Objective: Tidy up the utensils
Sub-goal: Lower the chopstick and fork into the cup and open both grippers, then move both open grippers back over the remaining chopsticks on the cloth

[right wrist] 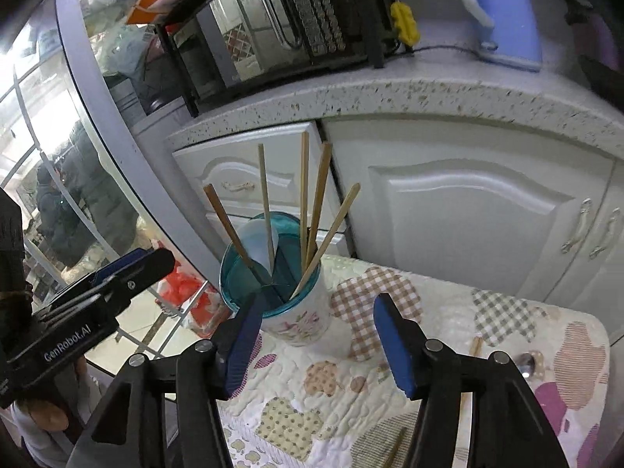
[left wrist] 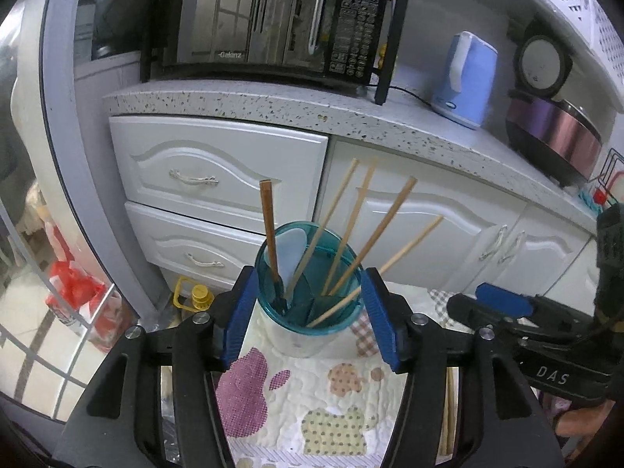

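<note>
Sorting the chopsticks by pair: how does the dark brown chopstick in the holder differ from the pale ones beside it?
Colour: the dark brown chopstick is reddish brown; the pale chopsticks are light bamboo.
Number: the dark brown chopstick is a single stick; the pale chopsticks number four.
Pose, in the left wrist view: the dark brown chopstick stands almost upright at the left; the pale chopsticks fan out to the right.
Shared: all stand in the teal-rimmed holder.

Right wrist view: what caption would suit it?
Open right claw hovers before a teal-rimmed utensil holder filled with chopsticks on a quilted tablecloth.
</note>
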A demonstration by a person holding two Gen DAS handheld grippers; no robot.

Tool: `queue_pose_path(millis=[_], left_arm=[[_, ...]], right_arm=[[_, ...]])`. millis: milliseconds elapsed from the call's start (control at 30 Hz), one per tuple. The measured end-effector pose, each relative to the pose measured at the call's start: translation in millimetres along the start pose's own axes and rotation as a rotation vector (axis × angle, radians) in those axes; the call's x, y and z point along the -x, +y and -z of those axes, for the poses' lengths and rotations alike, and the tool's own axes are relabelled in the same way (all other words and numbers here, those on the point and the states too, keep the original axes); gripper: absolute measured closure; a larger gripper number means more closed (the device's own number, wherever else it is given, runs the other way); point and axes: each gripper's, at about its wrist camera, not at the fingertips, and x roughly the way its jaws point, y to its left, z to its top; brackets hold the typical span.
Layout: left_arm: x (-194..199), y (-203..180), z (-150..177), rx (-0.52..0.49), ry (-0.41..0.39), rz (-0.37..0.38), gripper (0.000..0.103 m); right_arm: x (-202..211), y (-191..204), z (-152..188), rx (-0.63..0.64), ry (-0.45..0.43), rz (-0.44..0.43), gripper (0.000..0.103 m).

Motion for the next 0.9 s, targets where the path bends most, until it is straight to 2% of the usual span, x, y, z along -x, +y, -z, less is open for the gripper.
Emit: queue_pose_path(millis=[67, 167, 433, 567, 900], left_arm=[[4.1, -6.6, 4.8, -0.009, -0.004, 0.002, 0.042], [8.8, -16.9, 11.7, -0.019, -0.003, 0.011, 0.042], [13.1, -41.9, 23.1, -0.026, -0.001, 0.026, 0.042], [14.9, -54.1, 27.6, -0.05, -0.005, 0.03, 0.042], [10.3, -65.3, 36.7, -0.068, 0.009, 0.02, 0.042]], right_arm=[[10.0, -1.3, 3.6, -0.002, -0.014, 0.014, 0.046], [25.4, -5.6, 9.9, -0.009, -0.038, 0.037, 0.041], [54.9, -21.6, 25.3, -0.019, -0.07, 0.112, 0.04], [68.3, -30.1, 33.1, -0.022, -0.081, 0.149, 0.035], [77.8, -48.0, 46.5, -0.056, -0.074, 0.19, 0.035]])
